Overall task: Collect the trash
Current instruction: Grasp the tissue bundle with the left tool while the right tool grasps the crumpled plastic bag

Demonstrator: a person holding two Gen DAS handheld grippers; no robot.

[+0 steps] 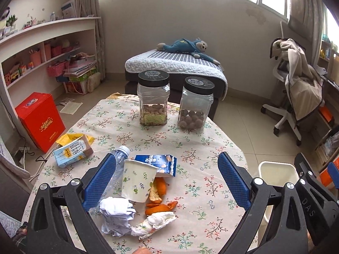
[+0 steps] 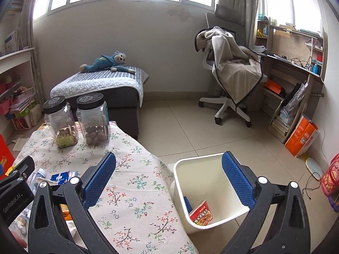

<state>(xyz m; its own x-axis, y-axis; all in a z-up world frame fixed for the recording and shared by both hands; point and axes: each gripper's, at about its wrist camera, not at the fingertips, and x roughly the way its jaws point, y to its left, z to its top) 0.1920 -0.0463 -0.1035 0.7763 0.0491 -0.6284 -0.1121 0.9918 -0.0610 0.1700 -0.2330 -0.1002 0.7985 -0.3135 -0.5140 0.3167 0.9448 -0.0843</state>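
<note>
Trash lies on the floral tablecloth (image 1: pixel 211 148): a paper cup (image 1: pixel 137 182) on its side, a crushed clear bottle (image 1: pixel 120 154), a blue carton (image 1: pixel 161 165), orange peel (image 1: pixel 161 203), crumpled white paper (image 1: pixel 116 213), a wadded tissue (image 1: pixel 156 222) and a milk carton (image 1: pixel 72 151). My left gripper (image 1: pixel 167 182) hovers open over this pile, the cup just inside its left finger. My right gripper (image 2: pixel 169 182) is open above the table's right edge and the white bin (image 2: pixel 203 173) on the floor. A red snack packet (image 2: pixel 201 213) lies inside the bin.
Two black-lidded clear jars (image 1: pixel 153 99) (image 1: pixel 196 103) with nuts stand at the table's far side. A red box (image 1: pixel 40 120) sits on the floor at left. Beyond are a low bed with a plush toy (image 1: pixel 186 46) and an office chair (image 2: pixel 231 78) draped in cloth.
</note>
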